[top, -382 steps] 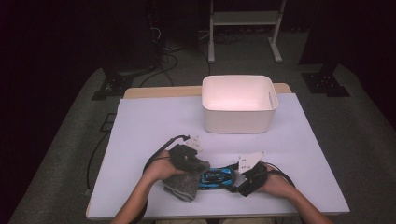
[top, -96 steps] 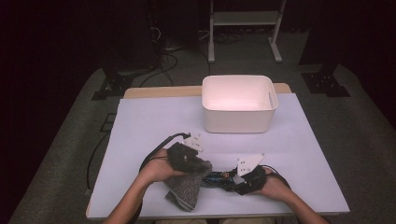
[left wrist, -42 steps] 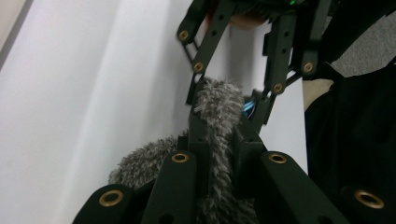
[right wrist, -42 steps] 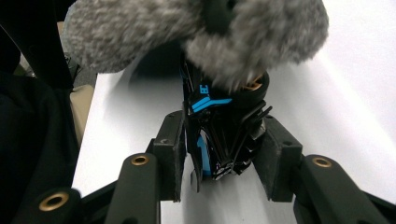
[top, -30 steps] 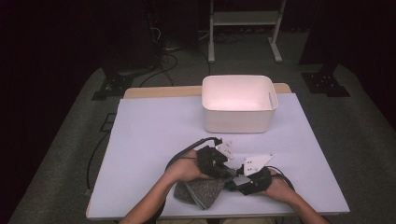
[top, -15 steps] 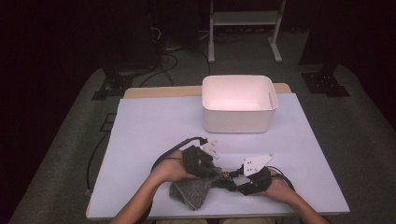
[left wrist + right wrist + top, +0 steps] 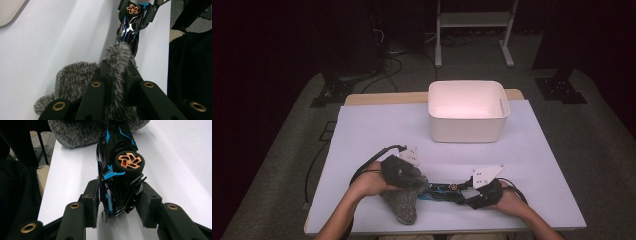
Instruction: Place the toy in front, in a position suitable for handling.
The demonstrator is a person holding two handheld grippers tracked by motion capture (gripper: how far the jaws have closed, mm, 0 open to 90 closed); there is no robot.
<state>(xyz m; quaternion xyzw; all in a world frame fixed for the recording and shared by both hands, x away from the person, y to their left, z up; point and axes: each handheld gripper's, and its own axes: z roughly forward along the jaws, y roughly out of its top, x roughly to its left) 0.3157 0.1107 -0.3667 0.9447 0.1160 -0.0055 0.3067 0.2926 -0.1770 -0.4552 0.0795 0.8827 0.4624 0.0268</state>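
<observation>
The left gripper (image 7: 416,181) is clamped on a grey fuzzy cloth (image 7: 402,206) near the table's (image 7: 372,130) front edge. To its right, the right gripper (image 7: 462,192) grips the end of a black-and-blue toy car (image 7: 439,190) whose other end touches the cloth; a white tub (image 7: 468,111) stands well behind.

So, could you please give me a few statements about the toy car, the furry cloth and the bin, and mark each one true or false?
1. The left claw is clamped on the grey furry cloth. True.
2. The black and blue toy car lies inside the white bin. False: it is at the near edge of the white table, held by its rear end in the right claw.
3. The car's front end reaches into the cloth. True.
4. The bin holds a second cloth. False: the part of its inside that is visible looks empty.
</observation>
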